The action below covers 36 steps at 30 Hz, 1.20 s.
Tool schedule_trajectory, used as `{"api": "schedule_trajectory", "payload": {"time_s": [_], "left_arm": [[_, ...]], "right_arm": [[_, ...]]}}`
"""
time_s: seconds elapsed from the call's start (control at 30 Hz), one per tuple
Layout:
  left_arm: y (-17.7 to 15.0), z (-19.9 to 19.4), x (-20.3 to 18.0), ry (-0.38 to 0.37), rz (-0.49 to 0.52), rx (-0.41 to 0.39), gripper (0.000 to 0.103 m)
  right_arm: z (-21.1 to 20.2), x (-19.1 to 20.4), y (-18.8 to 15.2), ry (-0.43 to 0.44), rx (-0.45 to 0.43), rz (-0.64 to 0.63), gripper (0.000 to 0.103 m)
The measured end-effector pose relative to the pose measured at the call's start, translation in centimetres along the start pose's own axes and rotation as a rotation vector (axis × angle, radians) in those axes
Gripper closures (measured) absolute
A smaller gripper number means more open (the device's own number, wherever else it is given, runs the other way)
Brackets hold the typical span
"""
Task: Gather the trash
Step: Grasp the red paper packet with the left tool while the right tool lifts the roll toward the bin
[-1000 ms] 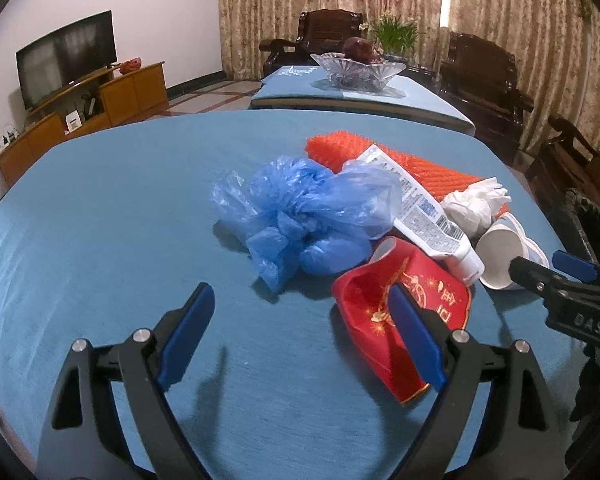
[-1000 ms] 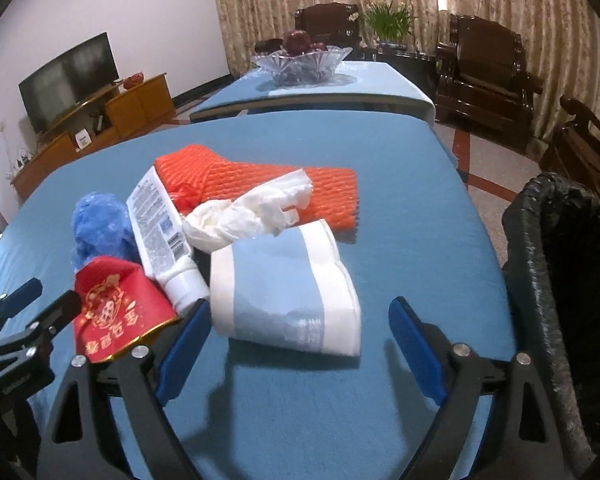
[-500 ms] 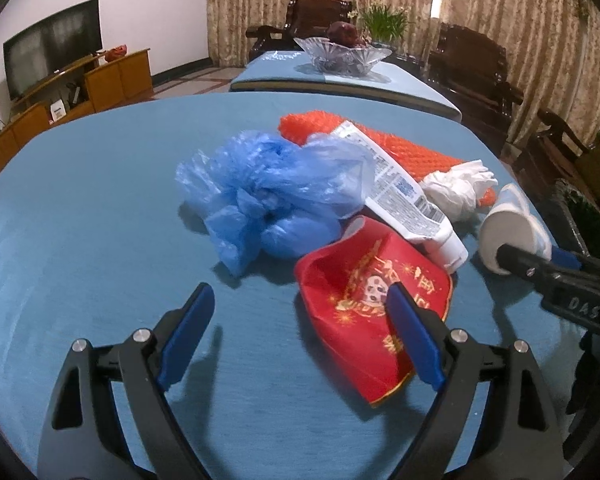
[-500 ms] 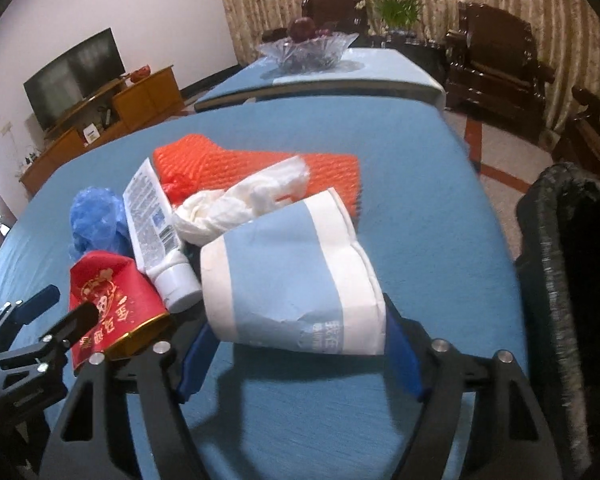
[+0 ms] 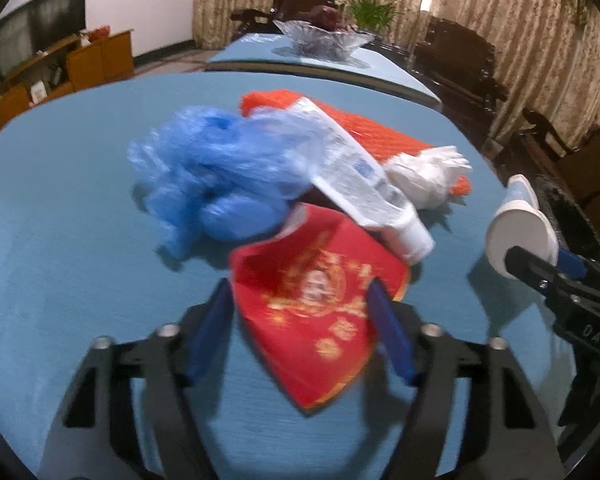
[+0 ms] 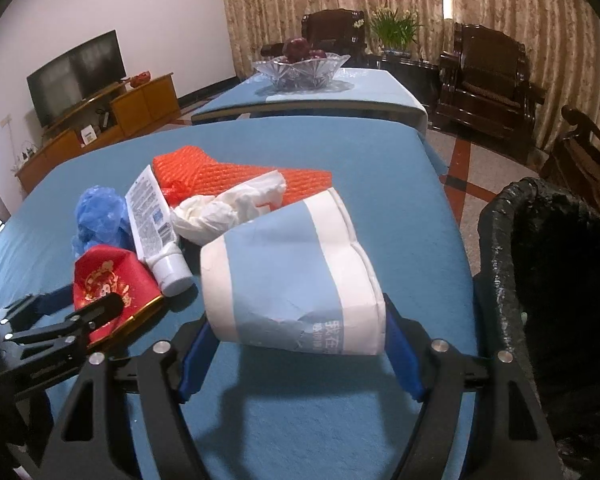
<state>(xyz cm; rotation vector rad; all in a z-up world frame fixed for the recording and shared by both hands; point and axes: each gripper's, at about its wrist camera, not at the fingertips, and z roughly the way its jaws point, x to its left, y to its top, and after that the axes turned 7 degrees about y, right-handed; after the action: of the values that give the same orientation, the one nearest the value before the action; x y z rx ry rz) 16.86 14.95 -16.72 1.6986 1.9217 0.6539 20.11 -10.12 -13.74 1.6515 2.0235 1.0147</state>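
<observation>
My right gripper [image 6: 300, 340] is shut on a blue-and-white paper package [image 6: 292, 276] and holds it just above the blue table [image 6: 380, 184]. My left gripper [image 5: 304, 328] is closed around a red and gold packet [image 5: 316, 304] on the cloth. Behind lie a crumpled blue plastic bag [image 5: 216, 168], a white tube [image 5: 360, 176], an orange foam net [image 5: 376, 132] and a wad of white plastic [image 5: 428, 176]. The same pile shows in the right wrist view, left of the package. A black-lined trash bin [image 6: 548, 280] stands by the table's right edge.
A second blue table with a glass fruit bowl [image 6: 300, 68] stands behind. Dark wooden armchairs [image 6: 484, 80] line the curtained wall. A TV on a wooden cabinet [image 6: 76, 76] is at the left. Tiled floor lies between table and chairs.
My right gripper has closed on the blue-and-white package and lifted it slightly. My left gripper has moved forward over the red packet and narrowed its jaws around it.
</observation>
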Motion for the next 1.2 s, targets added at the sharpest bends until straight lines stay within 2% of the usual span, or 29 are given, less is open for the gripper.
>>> {"api": "schedule_trajectory", "payload": {"time_s": [0.1, 0.17, 0.27, 0.63, 1.0, 1.2], "left_arm": [[0.0, -0.2, -0.3, 0.008, -0.022, -0.010, 0.051], [0.0, -0.4, -0.1, 0.020, -0.038, -0.015, 0.065], [0.2, -1.0, 0.1, 0.037, -0.054, -0.030, 0.075], [0.3, -4.7, -2.2, 0.034, 0.012, -0.117, 0.077], [1.5, -6.9, -3.2, 0.044, 0.043, -0.159, 0.077], [2.0, -8.3, -4.9, 0.019, 0.078, -0.191, 0.077]], "right_arm": [[-0.3, -0.2, -0.1, -0.011, -0.005, -0.007, 0.029], [-0.5, -0.3, -0.1, -0.014, -0.009, -0.009, 0.029], [-0.7, -0.5, -0.1, -0.014, -0.014, -0.004, 0.029], [-2.7, -0.2, 0.4, -0.017, -0.061, -0.014, 0.029], [-6.7, -0.7, 1.2, -0.011, -0.124, 0.010, 0.029], [-8.8, -1.0, 1.7, -0.019, -0.160, 0.010, 0.029]]}}
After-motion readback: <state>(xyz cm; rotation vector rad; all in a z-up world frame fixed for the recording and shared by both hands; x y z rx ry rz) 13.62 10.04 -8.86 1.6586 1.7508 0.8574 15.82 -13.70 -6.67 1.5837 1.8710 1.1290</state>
